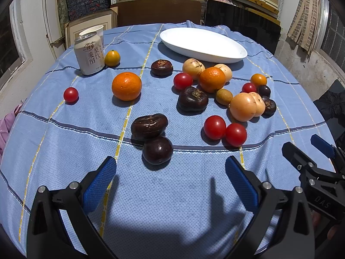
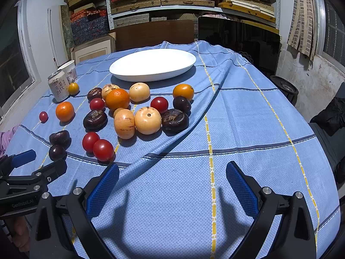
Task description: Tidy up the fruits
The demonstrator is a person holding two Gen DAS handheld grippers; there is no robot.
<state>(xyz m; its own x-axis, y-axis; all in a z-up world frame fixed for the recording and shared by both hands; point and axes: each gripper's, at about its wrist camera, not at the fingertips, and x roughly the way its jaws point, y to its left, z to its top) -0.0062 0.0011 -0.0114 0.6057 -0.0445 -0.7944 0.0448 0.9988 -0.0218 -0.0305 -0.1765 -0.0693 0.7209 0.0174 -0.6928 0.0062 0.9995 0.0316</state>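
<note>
Low over the near edge of the table, both grippers are held level with their blue-padded fingers pointing toward the far edge. The left gripper (image 1: 170, 179) is spread wide with nothing between its pads, and the right gripper (image 2: 172, 181) is likewise spread wide and unladen; each is seen at the side of the other's view. On the blue checked tablecloth (image 2: 248, 129) the fruits are scattered: a dark round plum (image 1: 157, 150) lies just beyond the left gripper, touching a wrinkled dark fruit (image 1: 149, 125). Two cherry tomatoes (image 1: 225, 130) are set touching each other, nearer the right gripper. Oranges, pale yellow fruits and more dark fruits are clustered around the table's middle. A white oval plate (image 2: 153, 64) is placed near the far edge, and a drink can (image 1: 89, 52) at the far left corner.
</note>
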